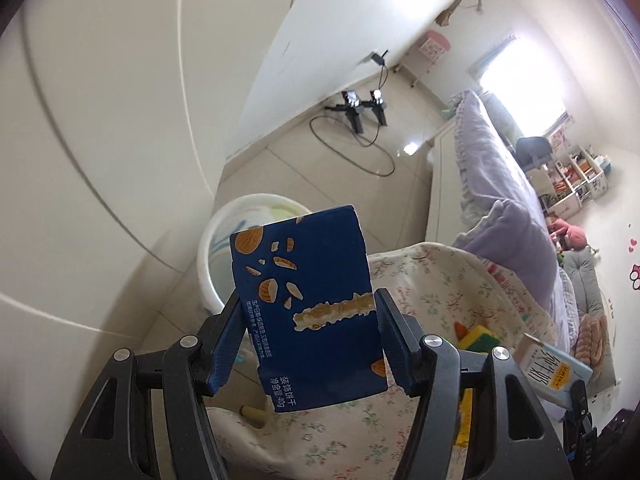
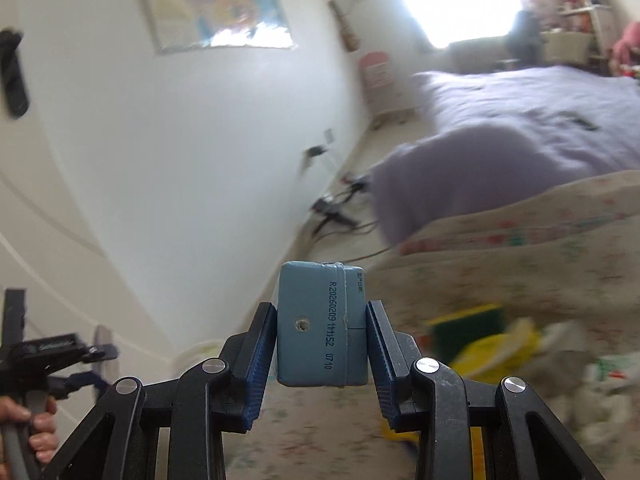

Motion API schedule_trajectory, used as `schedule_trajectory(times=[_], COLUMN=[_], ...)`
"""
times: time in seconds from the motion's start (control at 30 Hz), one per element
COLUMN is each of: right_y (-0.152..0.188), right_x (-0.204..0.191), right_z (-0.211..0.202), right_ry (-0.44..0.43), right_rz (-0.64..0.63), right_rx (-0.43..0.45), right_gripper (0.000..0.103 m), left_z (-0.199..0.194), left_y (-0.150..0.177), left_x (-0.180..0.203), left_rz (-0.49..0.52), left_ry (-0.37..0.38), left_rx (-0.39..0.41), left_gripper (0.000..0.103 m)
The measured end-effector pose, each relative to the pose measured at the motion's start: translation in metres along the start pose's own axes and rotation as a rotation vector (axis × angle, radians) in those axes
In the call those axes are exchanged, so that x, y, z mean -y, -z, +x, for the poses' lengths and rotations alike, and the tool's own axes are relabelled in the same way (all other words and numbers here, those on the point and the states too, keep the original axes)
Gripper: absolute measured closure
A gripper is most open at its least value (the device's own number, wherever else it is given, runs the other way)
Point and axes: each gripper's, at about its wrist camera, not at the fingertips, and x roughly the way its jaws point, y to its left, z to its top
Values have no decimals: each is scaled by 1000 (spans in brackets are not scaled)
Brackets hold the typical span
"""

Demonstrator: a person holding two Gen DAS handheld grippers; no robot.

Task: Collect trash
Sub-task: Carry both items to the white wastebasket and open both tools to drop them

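Your left gripper [image 1: 310, 334] is clamped on a dark blue biscuit packet [image 1: 306, 308], held upright above the floral blanket [image 1: 440, 280], with the white bin [image 1: 218, 248] on the floor just beyond the blanket's edge. Your right gripper [image 2: 320, 334] grips a small light blue carton [image 2: 320, 324] by its sides, also above the blanket. More wrappers [image 2: 484, 344] lie on the blanket to the carton's right.

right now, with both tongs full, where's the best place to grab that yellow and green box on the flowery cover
Grip the yellow and green box across its narrow sides, coming from above. It lies low on the floral cover, partly hidden behind the left tongs, so only its top is exposed. How firmly it sits cannot be told.
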Motion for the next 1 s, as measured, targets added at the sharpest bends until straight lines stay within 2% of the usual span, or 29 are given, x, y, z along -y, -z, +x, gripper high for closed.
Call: schedule_trajectory(times=[0.17, 0.27, 0.33, 0.43, 0.53, 0.73, 0.83, 1.0], right_y=[17, 26, 32, 42, 54, 73, 82, 92], right_x=[-48, -57, -70, -94, -108, -115, -114, -110], right_z=[84, 133, 162, 197, 226, 271, 284, 307], right_ry=[-99, -136, -139, -124, -116, -110, -100, -98], right_rz=[-29, 54, 58, -8, -56, -68, -90, -48], right_rx=[-142, -235, -274, -317, -350, -413, -429, -468], right_gripper=[63, 63, 63, 63, 63, 63, 63, 62], left_z=[50, 74, 85, 99, 116, 140, 137, 125], left_y=[-5, -11, -15, -18, -22, -26, -26, -27], left_x=[-7, -11, -13, -12, -14, -27, -28, -26], left_rz=[9, 2, 4, 15, 1, -66, -55, -32], left_ry=[-24, -56, -74, -101, -122, -160, -174, -190], left_rx=[-120, -143, -149, -174, -202, -281, -264, -232], left_gripper=[38, 38, 38, 37, 37, 35, 35, 34])
